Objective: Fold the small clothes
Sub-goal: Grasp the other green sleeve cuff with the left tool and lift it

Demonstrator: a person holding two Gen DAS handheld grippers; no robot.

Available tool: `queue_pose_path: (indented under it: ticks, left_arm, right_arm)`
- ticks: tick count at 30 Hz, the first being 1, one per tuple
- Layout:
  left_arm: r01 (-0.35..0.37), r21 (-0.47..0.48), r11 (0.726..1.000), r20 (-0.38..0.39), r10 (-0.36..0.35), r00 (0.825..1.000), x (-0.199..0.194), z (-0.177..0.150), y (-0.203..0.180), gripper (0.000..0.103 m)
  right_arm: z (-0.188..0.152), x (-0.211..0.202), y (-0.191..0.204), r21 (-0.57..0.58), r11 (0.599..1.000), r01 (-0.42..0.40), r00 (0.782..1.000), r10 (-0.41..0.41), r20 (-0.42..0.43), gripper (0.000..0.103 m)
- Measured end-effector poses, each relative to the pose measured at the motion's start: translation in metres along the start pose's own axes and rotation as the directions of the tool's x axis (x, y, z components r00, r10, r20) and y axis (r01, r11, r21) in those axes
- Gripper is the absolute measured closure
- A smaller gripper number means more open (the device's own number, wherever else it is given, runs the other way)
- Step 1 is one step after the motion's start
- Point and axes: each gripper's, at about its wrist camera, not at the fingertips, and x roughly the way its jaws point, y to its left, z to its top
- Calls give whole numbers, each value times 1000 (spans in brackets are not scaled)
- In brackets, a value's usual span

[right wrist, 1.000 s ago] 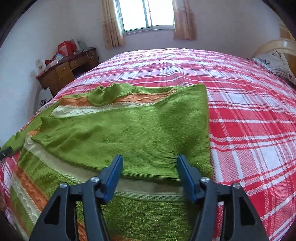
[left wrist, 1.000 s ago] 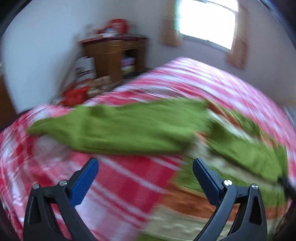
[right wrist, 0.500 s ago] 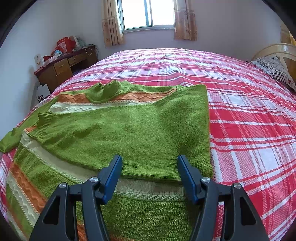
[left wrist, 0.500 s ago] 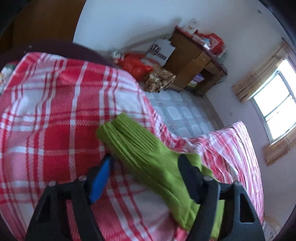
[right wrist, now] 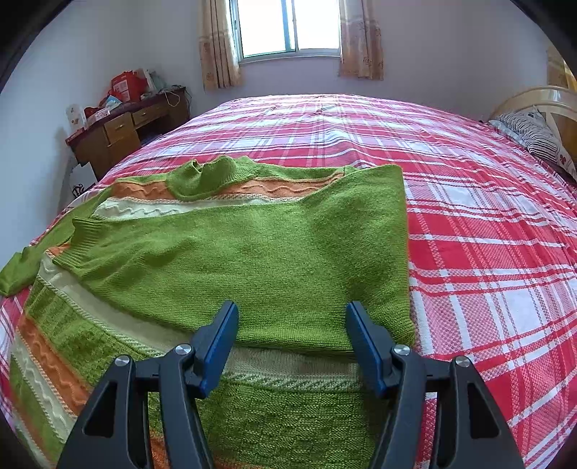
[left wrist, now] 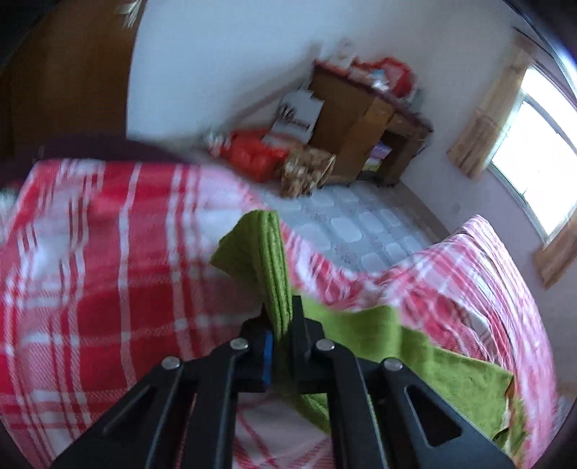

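A green knitted sweater [right wrist: 252, 252] lies spread on a bed [right wrist: 487, 234] covered in red-and-white plaid, its banded front of orange, cream and green showing along the near and left edges. One sleeve is folded across the body, its ribbed cuff [right wrist: 84, 231] resting toward the left side of the garment; the collar [right wrist: 212, 176] points toward the window [right wrist: 288, 25] at the far wall.

The left hand-held gripper [left wrist: 281, 335] is clenched on the other sleeve [left wrist: 267, 259], the black fingers pressed together with the green knit pinched between them. The ribbed end of that sleeve stands up out of the jaws and fans slightly above the plaid, near the edge of the bed, while the rest of the green fabric trails away to the right and below the tool. This view is blurred.

The right hand-held gripper [right wrist: 292, 346] hangs over the near part of the sweater with its blue-padded fingers [right wrist: 220, 346] standing well apart, nothing between them. Whether the tips touch the knit beneath cannot be told; the folded sleeve's lower edge lies just past them.

A wooden desk [right wrist: 122, 133] piled with red packages stands against the left wall, and a striped pillow [right wrist: 533, 133] lies at the right end of the bed.
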Motion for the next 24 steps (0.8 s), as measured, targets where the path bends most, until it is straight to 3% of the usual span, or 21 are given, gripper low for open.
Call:
queue_pose_path:
  ticks: [3,5,7,9,11,13,17,19,24]
  left_arm:
    - [44,110,993,86,-54,995,-30,0,-35,96]
    - [95,210,973,130,-124,984,-54,-8,-69,96]
    - [161,311,937,146,-215,966,-80,-23,-105,96]
    - [242,405,882,127,-317,940,-103,-46,-142,96]
    - [322,502,803,83,-415,906,-126,-81,-182,96]
    - [368,569,735,26,-464,885,-137,-111,-213,96]
    - [421,675,606,-106,-484,869,-145,-184,-263,97]
    - [431,705,563,-163,-462,872,-140,-214,-278,97]
    - [432,756,492,-243,-402,883,-133,-261,-295,97]
  right_arm:
    - [0,0,0,2,1000,-1,1000,1,2,40]
    - [0,0,0,4,1000,-1,1000,1,3,40]
    - [0,0,-1,6,1000,-4,1000,4,4,40]
    - [0,-1,-2,10,1000,-8,1000,8,7,40]
    - [0,-1,-3,14,1000,-12,1000,12,9,40]
    - [-1,-1,-4,17,1000,-16,1000,16,12,40]
    - [-1,-3,-7,30,999,-31,999,30,20,40]
    - [-2,-3,-9,40,998,-44,999,43,25,40]
    - [-2,-4,-12,58,996,-67,997,65,34,40]
